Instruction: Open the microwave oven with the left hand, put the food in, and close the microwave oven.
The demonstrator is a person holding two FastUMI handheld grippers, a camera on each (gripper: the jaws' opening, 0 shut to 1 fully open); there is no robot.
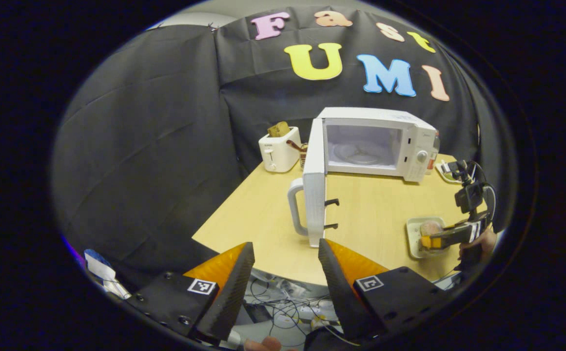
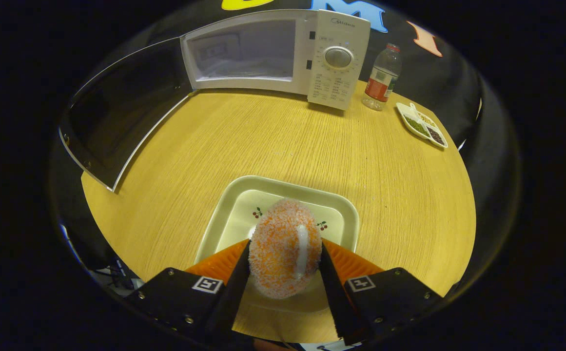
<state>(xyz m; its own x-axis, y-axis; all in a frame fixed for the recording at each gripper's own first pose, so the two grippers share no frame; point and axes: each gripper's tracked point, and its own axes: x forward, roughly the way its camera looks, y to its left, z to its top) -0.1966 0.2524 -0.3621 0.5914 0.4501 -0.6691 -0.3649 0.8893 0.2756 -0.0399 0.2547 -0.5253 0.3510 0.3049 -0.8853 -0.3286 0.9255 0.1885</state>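
Both fingers of your right hand-held gripper (image 2: 285, 265) press on the food (image 2: 285, 246), a rounded, orange-and-white speckled, grainy lump sitting over a square pale plate (image 2: 224, 214) on the near side of the counter (image 2: 312, 146). Your left hand-held gripper (image 1: 285, 273) is spread wide, holding nothing. At the far side, the white microwave oven (image 1: 375, 141) stands with its door (image 1: 314, 190) swung open to the left.

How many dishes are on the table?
2. A square plate sits near the front edge under the food that the right gripper grips; a small divided dish lies right of the bottle. Others may be hidden.
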